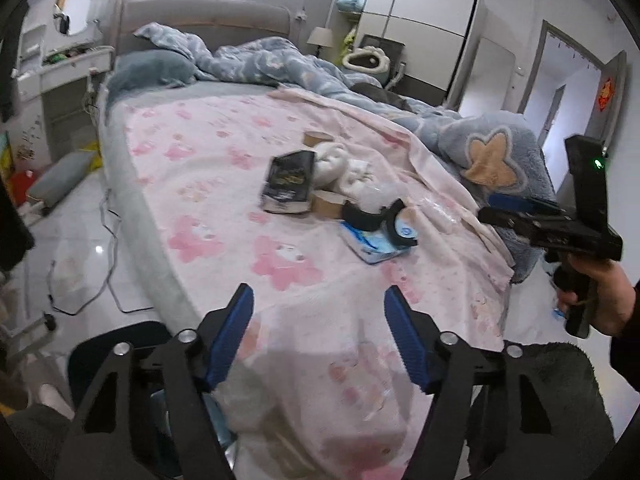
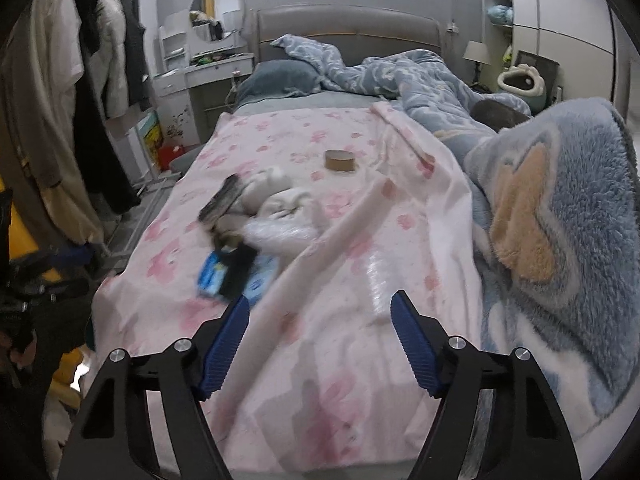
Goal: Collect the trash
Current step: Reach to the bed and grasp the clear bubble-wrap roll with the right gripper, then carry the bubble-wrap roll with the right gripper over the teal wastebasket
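Note:
Trash lies on the pink bed sheet (image 1: pixel 224 208): a black box (image 1: pixel 289 182), crumpled white tissue (image 1: pixel 340 164), two brown tape rolls (image 1: pixel 318 137), a clear plastic wrap (image 1: pixel 380 194), a blue tissue pack (image 1: pixel 378 240) with a black curved piece (image 1: pixel 378 218) on it. In the right wrist view the pile shows as box (image 2: pixel 222 200), tissue (image 2: pixel 280 200), blue pack (image 2: pixel 240 276), tape roll (image 2: pixel 340 160) and a clear bottle (image 2: pixel 378 280). My left gripper (image 1: pixel 320 320) is open and empty above the bed's foot. My right gripper (image 2: pixel 320 328) is open and empty; it shows at the right of the left wrist view (image 1: pixel 516 212).
A blue fleece blanket (image 2: pixel 560 220) and blue duvet (image 1: pixel 280 60) cover the bed's right side. A white dresser (image 1: pixel 60 68) stands left of the headboard, a wardrobe (image 1: pixel 420 28) at back right. Cables (image 1: pixel 108 272) lie on the floor. Clothes hang at left (image 2: pixel 80 100).

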